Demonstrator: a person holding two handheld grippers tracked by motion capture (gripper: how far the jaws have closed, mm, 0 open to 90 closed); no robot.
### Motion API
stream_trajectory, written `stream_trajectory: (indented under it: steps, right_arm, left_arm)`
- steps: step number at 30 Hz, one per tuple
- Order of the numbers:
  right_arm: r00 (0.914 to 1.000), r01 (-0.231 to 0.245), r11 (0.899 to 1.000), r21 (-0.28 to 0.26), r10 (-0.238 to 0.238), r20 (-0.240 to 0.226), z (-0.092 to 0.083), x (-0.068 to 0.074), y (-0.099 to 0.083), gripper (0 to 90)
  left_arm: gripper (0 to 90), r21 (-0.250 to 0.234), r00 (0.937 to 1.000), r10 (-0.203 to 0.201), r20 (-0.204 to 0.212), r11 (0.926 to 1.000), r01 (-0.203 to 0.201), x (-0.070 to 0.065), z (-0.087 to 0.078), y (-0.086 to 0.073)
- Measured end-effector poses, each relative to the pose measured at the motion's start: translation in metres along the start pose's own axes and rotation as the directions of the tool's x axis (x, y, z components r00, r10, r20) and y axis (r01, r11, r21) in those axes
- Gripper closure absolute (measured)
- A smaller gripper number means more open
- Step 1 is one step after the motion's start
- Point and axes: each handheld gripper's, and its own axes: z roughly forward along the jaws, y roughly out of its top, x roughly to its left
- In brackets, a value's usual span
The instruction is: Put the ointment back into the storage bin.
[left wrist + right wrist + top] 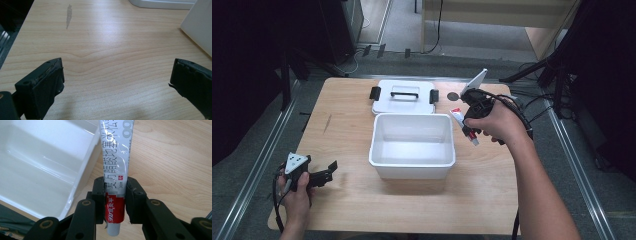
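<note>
While the white bin (412,145) stands empty at mid-tabletop (347,200), its lid (404,96) lies flat just behind it. Right hand-held gripper (115,192) is clenched on a red-and-white tube (116,165) beside the bin's right wall; the tube's far end is cut off. Left hand-held gripper (117,82) is released, jaws wide apart, over bare wood.

Left gripper (329,170): black body, grey three-cornered plate (295,162) with dark dots on top, black cable (275,192) trailing from the rear. In the left gripper view, both jaws are black blocks with worn, ragged pad edges and small holes on the upper face.

Right gripper (115,195): black linkage arms with round brass-toned rivets (86,202) at the pivots, square black jaw pads. A pale grey plate (475,81) on top, several black cables (519,112) looping behind it.

Forearms bare, no sleeves visible.
</note>
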Motion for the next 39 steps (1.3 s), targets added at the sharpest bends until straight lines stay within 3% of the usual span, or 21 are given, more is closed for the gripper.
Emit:
stream_trajectory:
  steps: [15, 26, 39]
  right_arm:
    - [0.998, 0.056, 0.998, 0.001, -0.056, -0.03, 0.002, 0.021, 0.012, 72.6]
    - [0.9916, 0.121, 0.993, -0.002, -0.121, -0.046, 0.007, 0.034, 0.018, 72.6]
    - [0.9671, 0.241, 0.97, -0.028, -0.243, -0.077, 0.011, 0.052, 0.023, 72.5]
  left_arm:
    - [0.0, 0.002, 1.0, -0.003, 0.003, 1.0, 0.003, 0.0, 0.0, 0.0]
    - [0.0, 0.001, 1.0, -0.004, 0.003, 1.0, 0.004, 0.001, 0.0, 0.0]
    - [0.0, 0.001, 1.0, -0.004, 0.004, 1.0, 0.004, 0.0, 0.0, 0.0]
